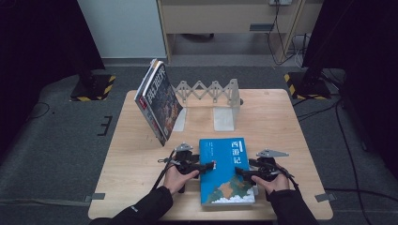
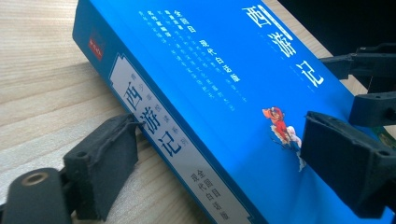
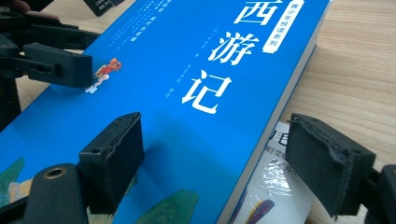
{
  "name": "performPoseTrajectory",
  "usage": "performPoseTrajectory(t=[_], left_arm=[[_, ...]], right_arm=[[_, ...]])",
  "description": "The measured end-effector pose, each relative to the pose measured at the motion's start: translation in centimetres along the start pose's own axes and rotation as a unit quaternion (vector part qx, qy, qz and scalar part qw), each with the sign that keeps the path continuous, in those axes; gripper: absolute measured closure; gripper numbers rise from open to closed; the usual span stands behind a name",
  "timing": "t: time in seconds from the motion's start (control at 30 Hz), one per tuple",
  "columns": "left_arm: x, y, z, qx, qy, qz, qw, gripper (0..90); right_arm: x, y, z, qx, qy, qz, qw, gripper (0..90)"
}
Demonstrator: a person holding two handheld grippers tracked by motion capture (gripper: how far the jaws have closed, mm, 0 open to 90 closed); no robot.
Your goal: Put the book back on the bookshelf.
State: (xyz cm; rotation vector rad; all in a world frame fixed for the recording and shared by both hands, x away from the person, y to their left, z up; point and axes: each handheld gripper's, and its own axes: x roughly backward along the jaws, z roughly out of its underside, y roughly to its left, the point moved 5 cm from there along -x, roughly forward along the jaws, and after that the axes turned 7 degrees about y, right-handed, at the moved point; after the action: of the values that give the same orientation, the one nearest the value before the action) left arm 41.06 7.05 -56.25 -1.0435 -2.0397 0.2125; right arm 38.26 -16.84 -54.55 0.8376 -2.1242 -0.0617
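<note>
A thick blue book [image 1: 225, 171] with white Chinese title characters lies flat near the table's front edge. My left gripper [image 1: 209, 166] sits at its spine side. In the left gripper view, my left gripper [image 2: 222, 140] is open, with one pad beside the spine and the other over the book's cover [image 2: 210, 70]. My right gripper [image 1: 239, 172] sits at the page-edge side. In the right gripper view, my right gripper [image 3: 215, 140] is open: one pad hovers over the book's cover [image 3: 187, 93], and the other stands clear of the page edge.
A thin white plastic-wrapped booklet [image 3: 271, 186] peeks out from under the blue book's right edge. A second book [image 1: 159, 101] leans tilted against a grey folding bookstand [image 1: 211, 93] at the back of the wooden table [image 1: 281, 122]. Dark stands flank the table.
</note>
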Motion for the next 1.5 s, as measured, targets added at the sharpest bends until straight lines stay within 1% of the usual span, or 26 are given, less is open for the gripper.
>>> performPoseTrajectory(t=[0.13, 0.33, 0.43, 0.5, 0.57, 0.67, 0.77, 0.97, 1.03, 1.07, 1.17, 1.27, 1.3, 1.33, 1.37, 1.5], left_arm=[[-0.4, 0.2, 0.0, 0.012, -0.001, 0.01, 0.9999, 7.0], [-0.5, 0.1, -0.1, 0.01, 0.002, 0.011, 0.9999, 6.3], [-0.6, 0.2, 0.0, 0.006, -0.003, 0.014, 0.9999, 5.9], [-0.7, 0.1, 0.0, 0.005, -0.01, 0.012, 0.9999, 5.4], [-0.7, 0.1, 0.0, 0.005, -0.01, 0.012, 0.9999, 5.1], [-0.7, 0.0, 0.0, 0.003, -0.009, 0.01, 0.9999, 4.6], [-0.8, 0.0, 0.0, 0.002, -0.008, 0.013, 0.9999, 4.1], [-0.8, 0.0, 0.0, 0.002, -0.007, 0.014, 0.9999, 4.5], [-0.6, 0.1, 0.0, 0.008, -0.003, 0.015, 0.9999, 5.7], [-0.6, 0.1, 0.0, 0.015, 0.001, 0.021, 0.9997, 7.4], [-0.4, 0.2, -0.1, 0.026, 0.005, 0.028, 0.9993, 11.8], [-0.2, 0.2, -0.1, 0.042, 0.013, 0.037, 0.9983, 16.2], [-0.2, 0.2, -0.1, 0.049, 0.016, 0.04, 0.9979, 18.9], [-0.1, 0.2, -0.1, 0.055, 0.018, 0.043, 0.9974, 18.9], [-0.1, 0.1, 0.0, 0.059, 0.021, 0.048, 0.9969, 21.9], [0.3, -0.1, -0.2, 0.055, 0.025, 0.048, 0.997, 23.8]], right_arm=[[-0.1, 0.0, 0.0, -0.001, 0.002, -0.003, 1.0, 19.5], [-0.3, 0.1, -0.1, -0.007, 0.002, -0.011, 0.9999, 19.7], [-0.3, 0.2, 0.0, -0.008, 0.002, -0.014, 0.9999, 20.0], [-0.4, 0.2, 0.0, -0.007, 0.002, -0.016, 0.9998, 20.2], [-0.4, 0.3, 0.0, -0.008, 0.003, -0.019, 0.9998, 20.2], [-0.4, 0.3, 0.0, -0.008, 0.003, -0.019, 0.9998, 20.2], [-0.5, 0.3, 0.0, -0.009, 0.003, -0.019, 0.9998, 20.1], [-0.5, 0.3, 0.0, -0.015, 0.003, -0.02, 0.9997, 19.4], [-0.6, 0.3, 0.0, -0.015, 0.002, -0.02, 0.9997, 19.4], [-0.6, 0.3, 0.0, -0.015, 0.002, -0.02, 0.9997, 19.3], [-0.7, 0.3, 0.0, -0.019, 0.001, -0.021, 0.9996, 18.8], [-0.7, 0.3, 0.0, -0.02, 0.002, -0.021, 0.9996, 18.7], [-0.7, 0.3, 0.0, -0.022, 0.001, -0.021, 0.9995, 18.8], [-0.7, 0.3, 0.0, -0.022, 0.001, -0.021, 0.9995, 18.8], [-0.7, 0.3, 0.0, -0.021, 0.002, -0.021, 0.9996, 18.8], [-0.7, 0.2, 0.0, -0.021, 0.001, -0.022, 0.9995, 18.8]])
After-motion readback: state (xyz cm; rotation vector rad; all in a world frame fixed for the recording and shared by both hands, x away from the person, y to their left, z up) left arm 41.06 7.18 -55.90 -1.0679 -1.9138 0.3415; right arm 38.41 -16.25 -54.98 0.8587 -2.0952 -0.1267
